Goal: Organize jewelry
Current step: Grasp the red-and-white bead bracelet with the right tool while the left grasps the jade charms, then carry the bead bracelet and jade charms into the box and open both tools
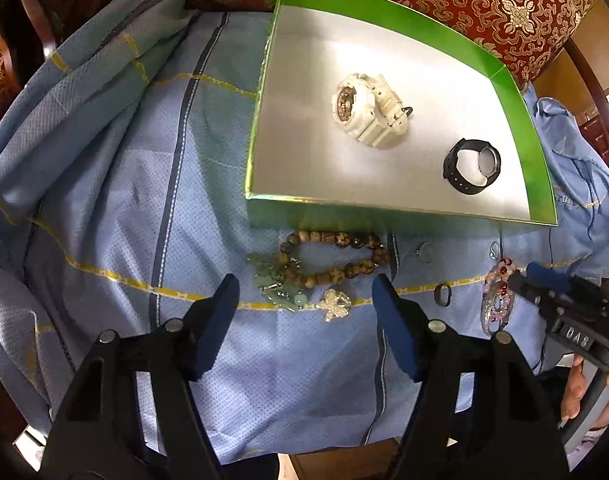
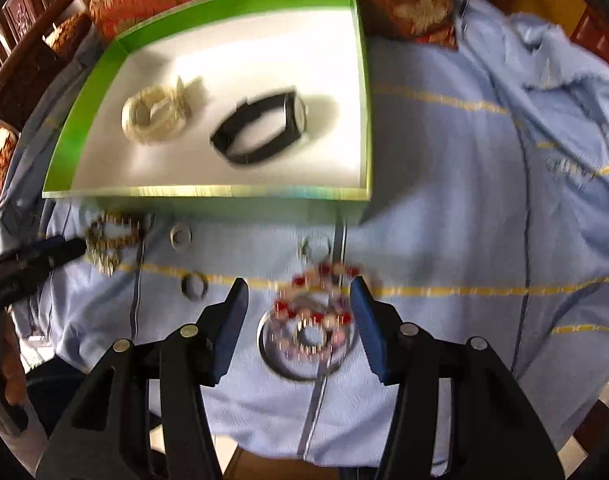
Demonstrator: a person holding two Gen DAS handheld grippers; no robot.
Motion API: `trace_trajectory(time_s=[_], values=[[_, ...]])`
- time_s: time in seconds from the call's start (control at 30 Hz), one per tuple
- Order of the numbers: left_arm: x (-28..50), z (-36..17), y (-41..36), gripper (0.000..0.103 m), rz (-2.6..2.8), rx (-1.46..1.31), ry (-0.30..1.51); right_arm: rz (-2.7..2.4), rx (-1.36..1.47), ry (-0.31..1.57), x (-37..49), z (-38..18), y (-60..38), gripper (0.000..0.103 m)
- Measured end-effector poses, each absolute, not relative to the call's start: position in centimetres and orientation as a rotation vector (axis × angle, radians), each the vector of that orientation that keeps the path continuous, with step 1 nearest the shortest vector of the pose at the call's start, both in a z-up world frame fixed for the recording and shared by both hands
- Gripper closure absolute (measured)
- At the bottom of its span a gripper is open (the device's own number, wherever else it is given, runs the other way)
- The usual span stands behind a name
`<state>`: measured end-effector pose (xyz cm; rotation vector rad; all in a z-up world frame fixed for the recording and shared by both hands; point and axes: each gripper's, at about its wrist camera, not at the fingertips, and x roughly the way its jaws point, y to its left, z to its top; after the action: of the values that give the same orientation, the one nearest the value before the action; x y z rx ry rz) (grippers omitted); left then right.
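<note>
Both claws are pointing down over the blue cloth (image 1: pixel 104 208) with jaws apart and gripping nothing, the left claw (image 1: pixel 304 296) hanging just short of the brown bead bracelet (image 1: pixel 336 252), the right claw (image 2: pixel 300 300) straddling the red-and-pink bracelet (image 2: pixel 316 312), the green box (image 1: pixel 516 92) lying beyond them.

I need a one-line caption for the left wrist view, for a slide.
Open left gripper above brown bead bracelet on blue cloth; white watch and black watch in green box.
</note>
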<state>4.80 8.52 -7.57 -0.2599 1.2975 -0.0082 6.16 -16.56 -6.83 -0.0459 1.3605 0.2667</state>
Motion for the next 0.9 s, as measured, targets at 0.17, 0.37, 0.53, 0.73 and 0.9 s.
trace_trajectory(time_s=[0.17,0.37,0.53,0.73,0.9], values=[[4.5,-7.4,8.7,0.034,-0.003,-0.265,1.305,0.274,-0.017,1.38,5.9,-7.2,-16.8,0.05],[4.6,-7.8,8.5,0.034,0.006,-0.269,1.311,0.126,-0.004,1.355,7.1,-8.0,-19.2,0.057],[4.6,-8.0,8.8,0.034,0.009,-0.276,1.317,0.127,-0.105,1.363,6.8,-9.2,-17.7,0.08],[4.7,-9.2,9.5,0.079,0.025,-0.301,1.363,0.241,-0.118,1.304,5.5,-8.1,-15.0,0.095],[4.7,-9.6,9.7,0.088,0.002,-0.322,1.374,0.315,-0.074,1.248,4.7,-6.4,-13.9,0.095]])
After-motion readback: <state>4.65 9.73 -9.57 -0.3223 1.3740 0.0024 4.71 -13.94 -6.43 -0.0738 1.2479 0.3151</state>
